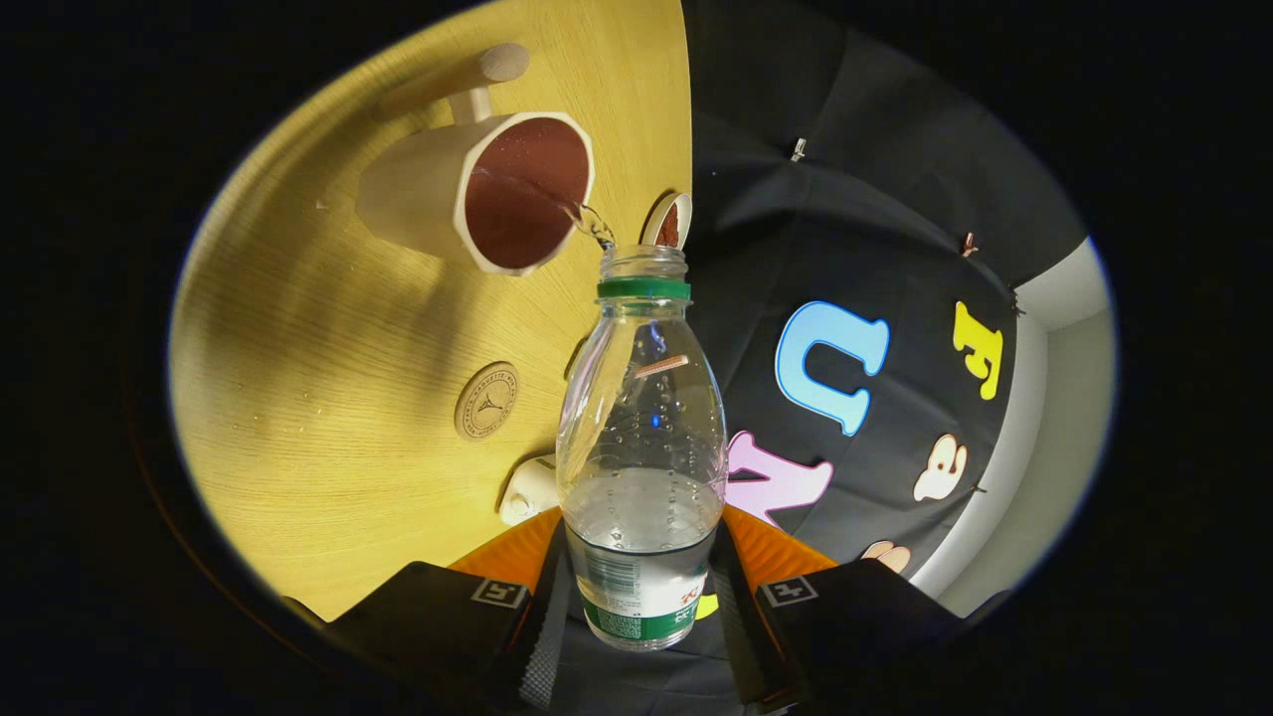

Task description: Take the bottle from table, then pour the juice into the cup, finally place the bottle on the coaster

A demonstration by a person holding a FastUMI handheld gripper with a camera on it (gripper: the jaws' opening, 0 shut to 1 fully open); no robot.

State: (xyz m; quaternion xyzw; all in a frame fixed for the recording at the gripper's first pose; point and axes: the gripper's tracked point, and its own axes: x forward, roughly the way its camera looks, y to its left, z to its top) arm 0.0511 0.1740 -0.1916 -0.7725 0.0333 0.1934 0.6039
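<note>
Over wooden table [328, 418], tool [641, 617] grips clear uncapped bottle [641, 428], half-empty.

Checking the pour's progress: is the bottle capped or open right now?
Open. The bottle, shut in the hand-held gripper, has a bare neck and a thin stream runs from it into the cup.

The clear plastic bottle [641, 438], uncapped with a green neck ring and a green-and-white label, sat clamped between the fingers of the gripper [641, 622], partly filled. A thin stream ran from its mouth into the cream cup [477, 194] with a dark red inside. A round tan disc, probably the coaster [486, 401], lay flat on the table beside the bottle.
</note>
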